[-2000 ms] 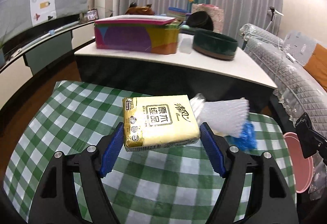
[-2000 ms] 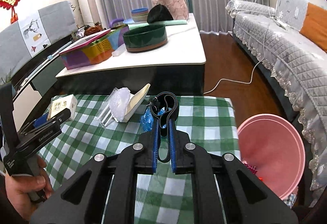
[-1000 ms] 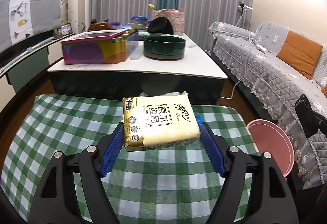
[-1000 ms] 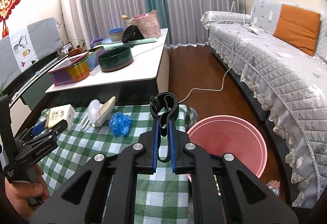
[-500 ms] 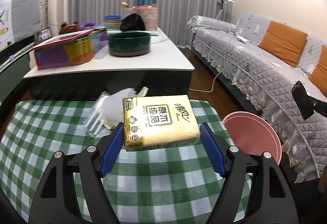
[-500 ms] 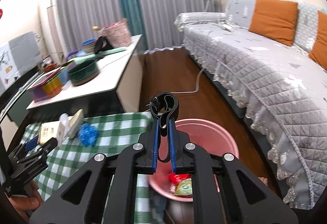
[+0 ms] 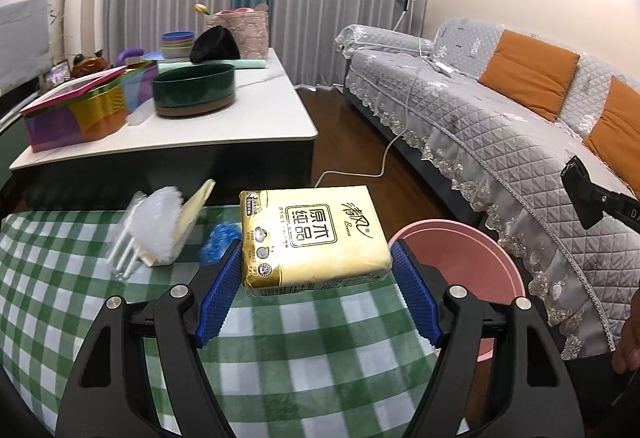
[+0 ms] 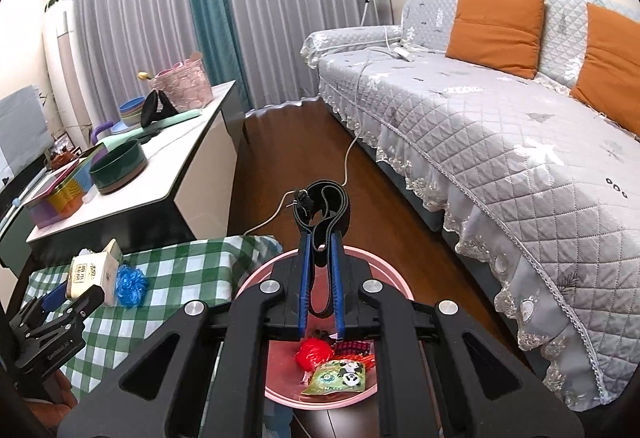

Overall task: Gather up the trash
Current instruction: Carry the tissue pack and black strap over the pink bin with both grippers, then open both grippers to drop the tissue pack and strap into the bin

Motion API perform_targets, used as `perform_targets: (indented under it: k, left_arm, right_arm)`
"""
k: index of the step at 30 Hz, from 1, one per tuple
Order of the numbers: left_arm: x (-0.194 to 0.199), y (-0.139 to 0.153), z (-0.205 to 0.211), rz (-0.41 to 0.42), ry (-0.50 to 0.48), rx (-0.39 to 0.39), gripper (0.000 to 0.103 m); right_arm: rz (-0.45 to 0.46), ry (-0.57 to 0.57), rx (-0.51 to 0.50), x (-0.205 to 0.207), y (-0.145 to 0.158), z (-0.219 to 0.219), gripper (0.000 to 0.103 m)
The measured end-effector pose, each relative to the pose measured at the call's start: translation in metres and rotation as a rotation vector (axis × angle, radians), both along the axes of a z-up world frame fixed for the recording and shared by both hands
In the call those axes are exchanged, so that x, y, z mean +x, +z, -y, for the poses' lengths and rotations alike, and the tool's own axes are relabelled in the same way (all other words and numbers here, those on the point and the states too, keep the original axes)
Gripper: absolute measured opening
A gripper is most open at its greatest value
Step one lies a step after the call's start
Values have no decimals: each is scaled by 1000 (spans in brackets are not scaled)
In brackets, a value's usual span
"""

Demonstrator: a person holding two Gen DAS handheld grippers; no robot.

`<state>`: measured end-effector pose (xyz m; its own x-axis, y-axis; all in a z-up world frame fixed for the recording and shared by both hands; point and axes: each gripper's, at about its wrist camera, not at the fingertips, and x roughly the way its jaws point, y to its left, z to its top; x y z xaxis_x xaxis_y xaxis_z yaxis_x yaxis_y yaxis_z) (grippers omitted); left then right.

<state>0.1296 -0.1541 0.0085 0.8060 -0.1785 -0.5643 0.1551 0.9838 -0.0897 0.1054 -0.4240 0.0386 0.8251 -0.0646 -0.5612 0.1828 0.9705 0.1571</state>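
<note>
Both grippers swing from bench toward pink bin (image 8: 384, 258): right gripper (image 8: 320, 270) fingers pinch black strap (image 8: 322, 206) above it, so release centered; left gripper (image 7: 316, 278) fingers clamp tissue pack (image 7: 312, 234) over bench (image 7: 280, 350).

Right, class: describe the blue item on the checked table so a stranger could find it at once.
Start at the green-checked tablecloth. Near its far edge, between the white foam wrap and the yellow tissue pack held in the left gripper, lies a crumpled blue wad. It is the only bright blue loose thing there.
</note>
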Motion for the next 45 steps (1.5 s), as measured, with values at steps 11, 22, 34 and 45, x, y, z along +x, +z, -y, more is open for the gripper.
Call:
perform_targets:
  k: [11, 22, 34, 45]
  left_arm:
    - [14, -7, 36, -18, -54, -1, 72]
    - [32, -17, 62, -33, -101, 4, 72]
    - [52, -38, 90, -66, -153, 3, 72]
    - [60, -44, 110, -77, -194, 3, 72]
  right_arm:
    - [-18, -24, 27, 10, -11, 12, 10]
    - [-35, -40, 31, 22, -22, 16, 10]
    - [-61, -44, 30, 34, -35, 19, 10]
    - [-78, -43, 33, 40, -42, 22, 10]
